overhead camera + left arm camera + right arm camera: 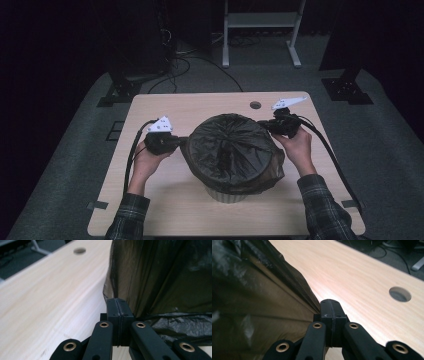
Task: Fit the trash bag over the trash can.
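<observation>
Both grippers, left (pixel 182 142) and right (pixel 263 125), had fingers clenched on bag (pixel 232 150) film: thin, soft, tear-prone; grip bunched rim edge.

Pale wooden table (pixel 165 200) — round hole (pixel 255 105), white frame (pixel 260 22)

text: none legible | labels: none | brands: none | numbers: none

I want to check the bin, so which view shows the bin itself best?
The high view: the bin peeks out pale below the black bag. Both gripper views give the bag close up.
</observation>
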`<move>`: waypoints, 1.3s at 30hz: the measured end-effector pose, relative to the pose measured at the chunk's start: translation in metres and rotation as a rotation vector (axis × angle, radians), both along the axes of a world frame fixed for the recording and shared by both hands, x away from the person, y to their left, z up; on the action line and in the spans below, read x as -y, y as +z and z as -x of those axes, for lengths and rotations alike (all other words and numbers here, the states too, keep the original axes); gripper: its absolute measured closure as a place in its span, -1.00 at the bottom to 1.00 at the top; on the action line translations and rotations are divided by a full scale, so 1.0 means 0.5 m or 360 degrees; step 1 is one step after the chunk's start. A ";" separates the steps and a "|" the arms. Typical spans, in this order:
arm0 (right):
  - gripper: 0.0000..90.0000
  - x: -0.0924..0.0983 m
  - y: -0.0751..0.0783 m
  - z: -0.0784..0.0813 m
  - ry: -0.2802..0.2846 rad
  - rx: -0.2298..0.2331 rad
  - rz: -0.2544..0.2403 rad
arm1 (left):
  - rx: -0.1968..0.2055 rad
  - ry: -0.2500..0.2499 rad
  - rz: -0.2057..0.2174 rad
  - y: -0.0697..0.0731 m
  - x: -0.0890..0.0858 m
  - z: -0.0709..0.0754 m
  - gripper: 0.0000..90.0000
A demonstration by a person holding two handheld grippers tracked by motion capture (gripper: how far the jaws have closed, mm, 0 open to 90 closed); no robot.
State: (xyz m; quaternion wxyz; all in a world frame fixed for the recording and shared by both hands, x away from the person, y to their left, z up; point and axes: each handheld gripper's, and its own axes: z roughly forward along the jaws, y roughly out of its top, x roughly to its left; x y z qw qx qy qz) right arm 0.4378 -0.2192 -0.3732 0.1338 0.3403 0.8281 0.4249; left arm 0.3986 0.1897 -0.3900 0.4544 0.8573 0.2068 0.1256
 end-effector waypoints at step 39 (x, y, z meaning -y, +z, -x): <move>0.20 -0.110 0.163 0.121 0.0579 0.0036 -0.0048 | 0.0239 -0.0342 0.0131 0.153 0.108 0.046 0.25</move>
